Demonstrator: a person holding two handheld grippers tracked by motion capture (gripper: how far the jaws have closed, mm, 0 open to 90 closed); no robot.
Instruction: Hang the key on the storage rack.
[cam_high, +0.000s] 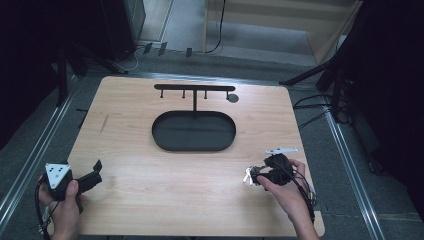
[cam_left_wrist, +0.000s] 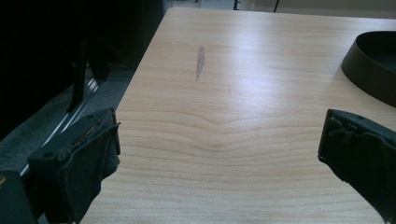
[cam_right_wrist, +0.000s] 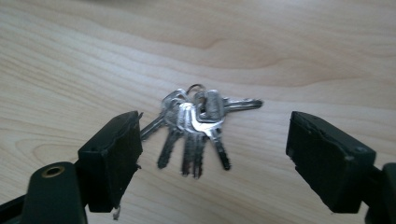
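Note:
A bunch of several silver keys (cam_right_wrist: 198, 126) on a ring lies flat on the wooden table (cam_high: 150, 200), at its right front (cam_high: 246, 175) in the high view. My right gripper (cam_right_wrist: 212, 154) hovers over the keys, open, one jaw on each side of the bunch and neither touching it. My left gripper (cam_high: 97, 170) is at the table's left front edge, open and holding nothing; in the left gripper view (cam_left_wrist: 219, 154) only bare wood lies between its jaws. A black oval tray (cam_high: 162, 140) with an upright rack of small hooks (cam_high: 195, 89) stands at the table's middle back.
A small dark round spot (cam_high: 233, 97) sits on the table beside the rack's right end. A grey scuff (cam_left_wrist: 200, 60) marks the wood at the left. Black stands and cables surround the table on the floor.

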